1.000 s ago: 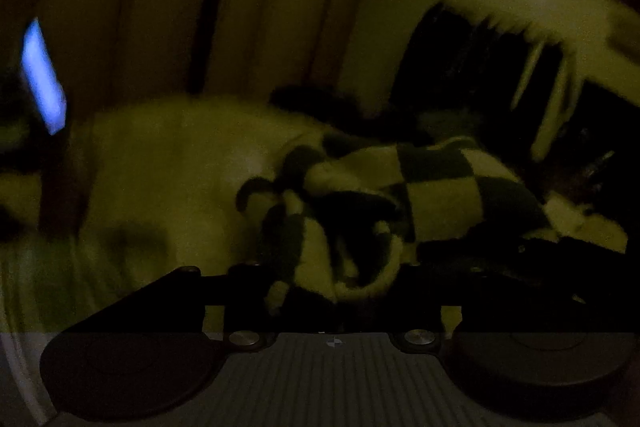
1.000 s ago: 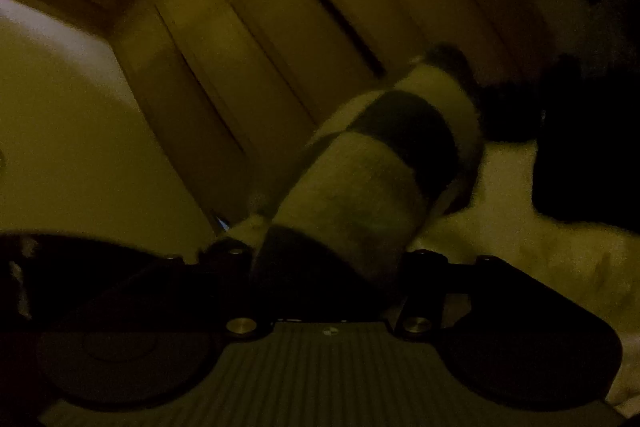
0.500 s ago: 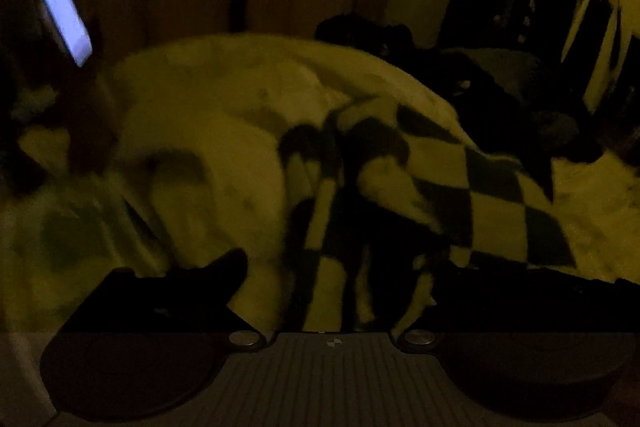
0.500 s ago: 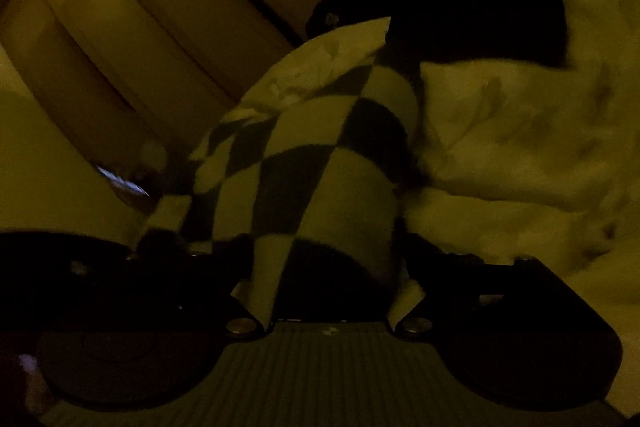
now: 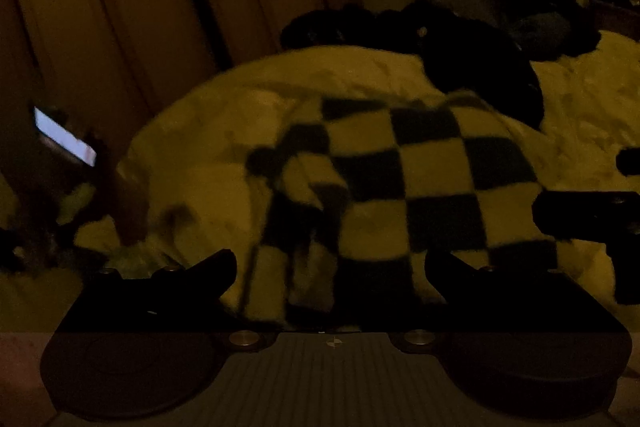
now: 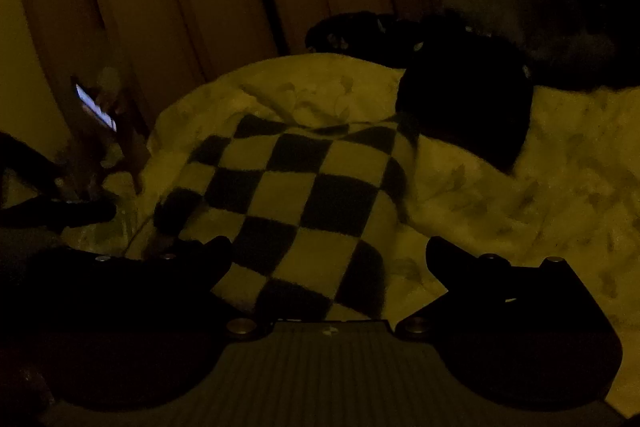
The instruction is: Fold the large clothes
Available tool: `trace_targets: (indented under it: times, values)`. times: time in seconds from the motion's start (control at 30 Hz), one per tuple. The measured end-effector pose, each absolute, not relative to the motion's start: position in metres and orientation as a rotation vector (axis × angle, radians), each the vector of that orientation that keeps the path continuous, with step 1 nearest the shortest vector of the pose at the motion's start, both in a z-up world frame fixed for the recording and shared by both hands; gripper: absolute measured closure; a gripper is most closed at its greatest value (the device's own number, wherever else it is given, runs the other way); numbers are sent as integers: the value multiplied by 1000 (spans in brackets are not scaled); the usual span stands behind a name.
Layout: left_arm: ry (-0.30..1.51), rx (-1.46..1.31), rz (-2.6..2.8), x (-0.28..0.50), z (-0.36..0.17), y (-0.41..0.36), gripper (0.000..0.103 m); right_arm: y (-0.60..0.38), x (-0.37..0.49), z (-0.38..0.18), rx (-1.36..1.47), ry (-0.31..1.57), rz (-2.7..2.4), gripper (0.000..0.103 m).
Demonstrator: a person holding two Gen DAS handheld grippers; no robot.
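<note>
A black-and-white checkered garment (image 5: 420, 179) lies loosely spread on a pale floral duvet (image 5: 208, 155). My left gripper (image 5: 330, 263) stands open at the garment's near edge, and the cloth lies between the fingers without being pinched. In the right wrist view the same garment (image 6: 296, 195) lies flatter. The jaws of my right gripper (image 6: 329, 247) are opening wide, with the cloth's near corner loose between them. A dark shape at the right edge of the left wrist view may be the other gripper's fingers (image 5: 580, 215).
A heap of dark clothes (image 5: 480, 67) (image 6: 464, 99) sits on the duvet (image 6: 500, 211) beyond the garment. A lit phone screen (image 5: 64, 139) (image 6: 96, 107) glows at the left beside the bed. Tall pale panels (image 5: 140, 7) stand behind. The room is very dim.
Both grippers had the checkered garment bunched between their fingers and lifted. Their jaws have spread and the cloth now rests on the bed. Both views have swung level with the bed.
</note>
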State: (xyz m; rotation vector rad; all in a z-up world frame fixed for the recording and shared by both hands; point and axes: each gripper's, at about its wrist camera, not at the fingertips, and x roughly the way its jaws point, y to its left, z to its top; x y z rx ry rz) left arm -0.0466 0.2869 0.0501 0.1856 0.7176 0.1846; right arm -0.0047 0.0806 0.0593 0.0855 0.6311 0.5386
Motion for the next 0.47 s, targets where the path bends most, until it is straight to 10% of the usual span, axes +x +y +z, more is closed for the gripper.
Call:
trace_targets:
  times: [0.47]
  values:
    - [738,197,151,-50,43,283,0,80,-5,55,78,642,470,0]
